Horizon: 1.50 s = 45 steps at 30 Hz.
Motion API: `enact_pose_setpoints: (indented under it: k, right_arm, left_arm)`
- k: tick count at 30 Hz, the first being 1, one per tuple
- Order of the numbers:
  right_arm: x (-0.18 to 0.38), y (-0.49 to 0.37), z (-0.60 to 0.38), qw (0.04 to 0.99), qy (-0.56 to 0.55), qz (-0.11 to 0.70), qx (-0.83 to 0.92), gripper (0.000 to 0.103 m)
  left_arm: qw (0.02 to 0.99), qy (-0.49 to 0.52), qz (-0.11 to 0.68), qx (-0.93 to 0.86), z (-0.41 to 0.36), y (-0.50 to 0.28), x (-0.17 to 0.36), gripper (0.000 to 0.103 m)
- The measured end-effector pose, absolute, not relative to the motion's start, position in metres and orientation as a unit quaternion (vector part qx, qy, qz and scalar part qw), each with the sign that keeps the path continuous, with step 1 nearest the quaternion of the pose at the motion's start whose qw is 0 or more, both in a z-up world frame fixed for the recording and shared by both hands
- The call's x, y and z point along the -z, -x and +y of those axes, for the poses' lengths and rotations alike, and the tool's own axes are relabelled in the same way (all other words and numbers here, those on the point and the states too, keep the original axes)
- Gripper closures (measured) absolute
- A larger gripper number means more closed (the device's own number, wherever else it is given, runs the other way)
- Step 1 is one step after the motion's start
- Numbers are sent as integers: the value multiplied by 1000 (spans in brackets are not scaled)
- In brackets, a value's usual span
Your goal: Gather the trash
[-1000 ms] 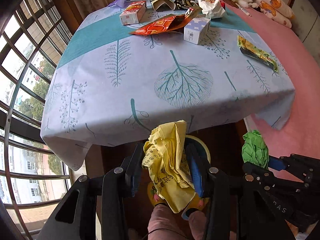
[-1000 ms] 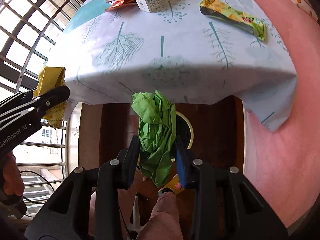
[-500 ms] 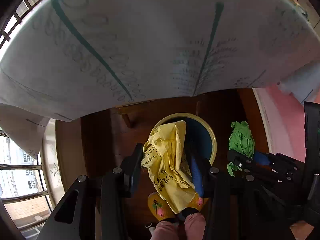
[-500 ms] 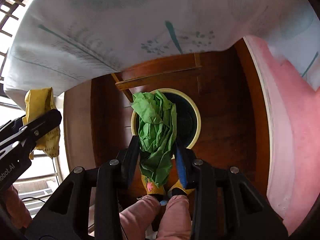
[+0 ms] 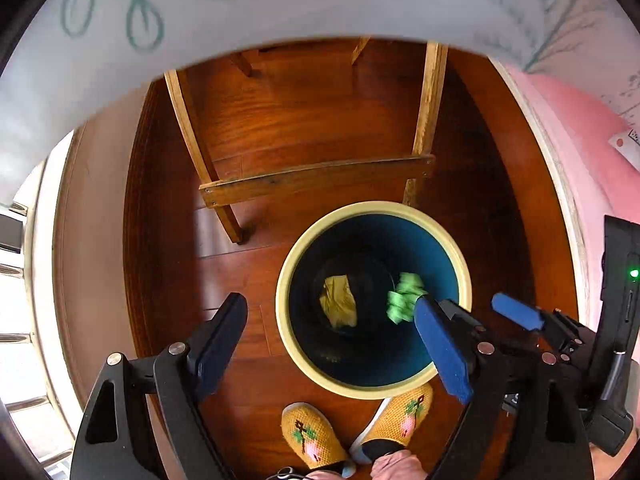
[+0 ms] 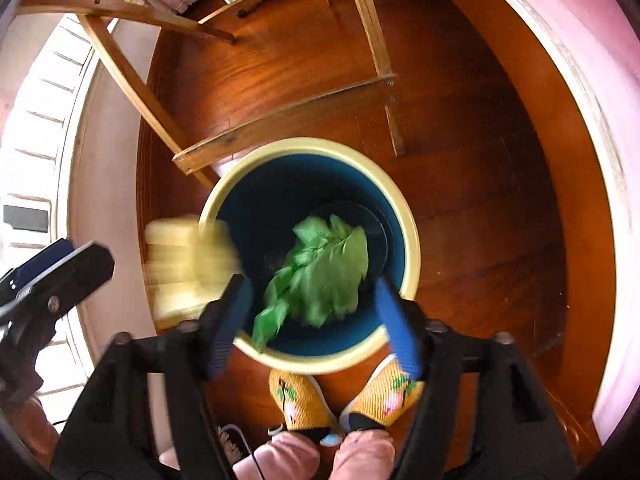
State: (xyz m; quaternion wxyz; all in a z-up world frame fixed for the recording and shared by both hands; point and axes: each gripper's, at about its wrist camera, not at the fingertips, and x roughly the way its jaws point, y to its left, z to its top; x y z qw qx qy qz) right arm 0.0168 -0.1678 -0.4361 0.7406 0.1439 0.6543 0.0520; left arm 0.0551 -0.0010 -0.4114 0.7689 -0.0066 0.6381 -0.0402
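- Your left tongs (image 5: pixel 334 344) and right tongs (image 6: pixel 316 316) both point down over the bin (image 5: pixel 460 256); their jaws have just been opening and now stand wide, with nothing pressed between the pads.
- The green wrapper (image 6: pixel 324 272) is blurred and loose between the right fingers, over the bin's mouth; in the left view it shows low inside against the blue wall. The yellow wrapper (image 5: pixel 338 300) shows deep in the bin there, yet the right view smears it across the near-left rim, so you cannot be sure it has cleared.
- Risk: light, crumpled film drifts. A piece could catch the cream rim or a pad and tip out onto the floor (image 5: pixel 304 120), beside your slippers (image 5: pixel 312 436).
- Risk: the two tongs hang just beside each other over one opening; lifting carelessly could knock them together or nudge the bin.
- The bin stands on dark polished wood flooring, near the bench's wooden legs and crossbar (image 5: pixel 316 178).
- Farther off, the leaf-print cloth (image 5: pixel 280 4) overhangs the bench, a pink bed (image 5: pixel 592 160) lies at the right, and a barred window at the left.
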Motion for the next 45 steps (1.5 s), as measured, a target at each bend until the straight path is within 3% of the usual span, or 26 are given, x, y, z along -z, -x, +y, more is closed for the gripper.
enact_pose_setpoints:
  k: [8, 17, 38, 45]
  right_arm:
    - [441, -13, -154, 762, -123, 633, -51, 27]
    - [367, -5, -158, 773, -127, 620, -43, 27]
    - [99, 43, -148, 831, -111, 541, -64, 27]
    - [11, 54, -138, 867, -73, 490, -49, 27]
  left_arm:
    - [779, -1, 627, 36, 7, -49, 395, 15]
    - [787, -5, 617, 19, 13, -41, 318, 15]
    - [858, -6, 510, 61, 52, -5, 34, 15]
    - [862, 0, 500, 81, 51, 0, -26, 16]
